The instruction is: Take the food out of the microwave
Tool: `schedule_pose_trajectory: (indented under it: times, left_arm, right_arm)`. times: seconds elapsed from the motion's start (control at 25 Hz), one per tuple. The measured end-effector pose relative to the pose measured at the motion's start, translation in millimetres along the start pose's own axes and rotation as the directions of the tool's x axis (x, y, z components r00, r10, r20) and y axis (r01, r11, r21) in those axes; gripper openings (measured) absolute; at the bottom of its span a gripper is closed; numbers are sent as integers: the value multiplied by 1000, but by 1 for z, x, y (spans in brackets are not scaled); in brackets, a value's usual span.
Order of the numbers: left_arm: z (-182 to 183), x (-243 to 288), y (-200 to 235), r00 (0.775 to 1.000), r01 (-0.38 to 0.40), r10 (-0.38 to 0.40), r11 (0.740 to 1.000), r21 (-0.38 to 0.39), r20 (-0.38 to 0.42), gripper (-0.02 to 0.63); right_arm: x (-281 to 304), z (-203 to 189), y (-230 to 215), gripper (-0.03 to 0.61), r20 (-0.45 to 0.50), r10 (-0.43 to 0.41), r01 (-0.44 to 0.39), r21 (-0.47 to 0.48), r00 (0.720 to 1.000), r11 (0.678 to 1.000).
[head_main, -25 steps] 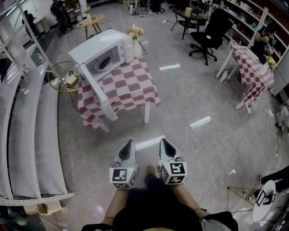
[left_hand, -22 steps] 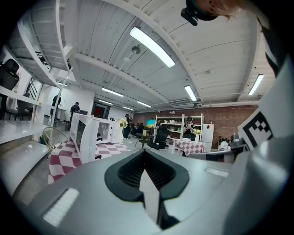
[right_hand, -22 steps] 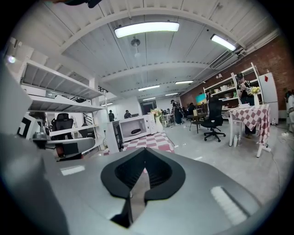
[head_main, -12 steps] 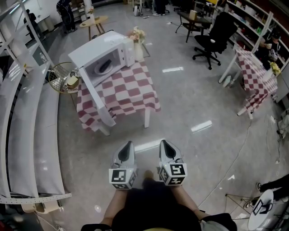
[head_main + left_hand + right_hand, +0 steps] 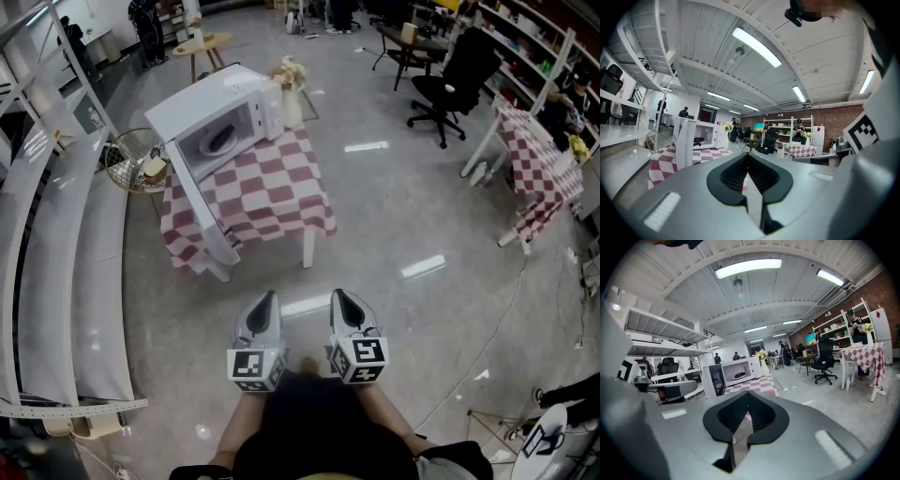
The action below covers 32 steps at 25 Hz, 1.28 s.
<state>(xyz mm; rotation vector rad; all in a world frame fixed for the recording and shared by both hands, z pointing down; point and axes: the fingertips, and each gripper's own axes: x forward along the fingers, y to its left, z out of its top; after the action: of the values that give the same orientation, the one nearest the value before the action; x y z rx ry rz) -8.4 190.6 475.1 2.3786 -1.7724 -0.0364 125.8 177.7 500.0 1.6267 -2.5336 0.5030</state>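
A white microwave (image 5: 220,117) stands on a table with a red-and-white checked cloth (image 5: 272,192), some way ahead of me. Its door (image 5: 199,202) hangs wide open past the table's front edge. A dark dish of food (image 5: 221,141) lies inside the cavity; it also shows in the right gripper view as the dish (image 5: 739,375). My left gripper (image 5: 265,302) and right gripper (image 5: 339,298) are held side by side over the floor, well short of the table. Both are shut with nothing between their pads.
A vase of flowers (image 5: 291,89) stands beside the microwave. A wire fan (image 5: 131,159) sits left of the table and long metal shelving (image 5: 56,262) runs along the left. An office chair (image 5: 459,70) and a second checked table (image 5: 534,159) are at the right.
The table and microwave have slid slightly lower in the head view as I came a little closer. Both grippers stay shut, side by side.
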Motion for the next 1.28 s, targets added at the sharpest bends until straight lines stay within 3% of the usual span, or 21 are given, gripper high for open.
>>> schedule_pose_trajectory:
  times: [0.68, 1.28]
  left_arm:
    - [0, 10, -8, 1000, 17, -17, 1000, -8, -5, 9]
    - [4, 9, -2, 1000, -12, 12, 1000, 14, 3, 9]
  right_arm:
    - [-2, 1, -10, 0, -6, -9, 9, 14, 1000, 1000]
    - [7, 3, -6, 1, 0, 12, -12, 15, 1000, 1000]
